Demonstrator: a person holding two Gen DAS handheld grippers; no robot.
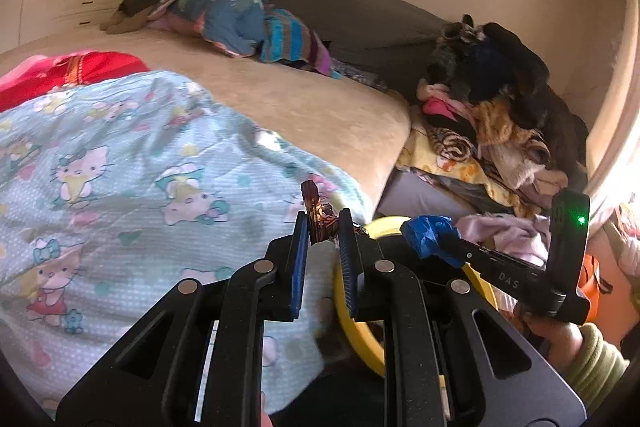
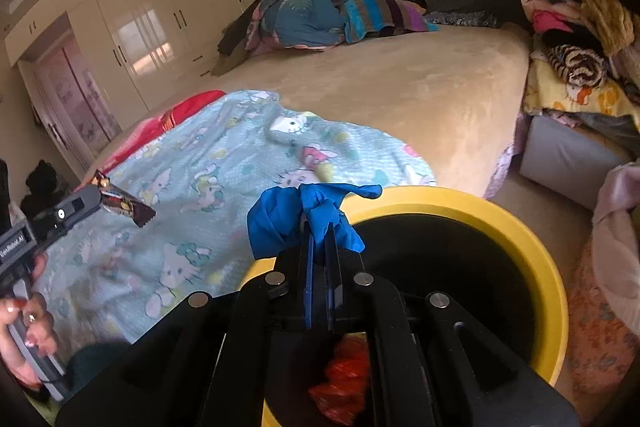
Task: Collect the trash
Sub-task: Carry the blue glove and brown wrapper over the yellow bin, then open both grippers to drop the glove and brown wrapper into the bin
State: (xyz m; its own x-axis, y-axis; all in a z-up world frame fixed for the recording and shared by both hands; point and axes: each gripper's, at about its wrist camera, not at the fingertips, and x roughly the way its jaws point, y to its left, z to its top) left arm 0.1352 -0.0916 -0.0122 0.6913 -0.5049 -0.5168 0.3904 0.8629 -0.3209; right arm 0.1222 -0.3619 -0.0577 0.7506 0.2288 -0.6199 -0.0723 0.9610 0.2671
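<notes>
My left gripper is shut on a brown candy wrapper, held above the Hello Kitty blanket beside the bin. The wrapper also shows in the right wrist view, in the left gripper. My right gripper is shut on a crumpled blue glove, held over the near rim of the yellow-rimmed black trash bin. The glove and the bin rim show in the left wrist view too. Red crumpled trash lies inside the bin.
The beige bed carries a bundle of colourful bedding at its far side. A pile of clothes sits on a grey box right of the bed. White wardrobes line the far wall.
</notes>
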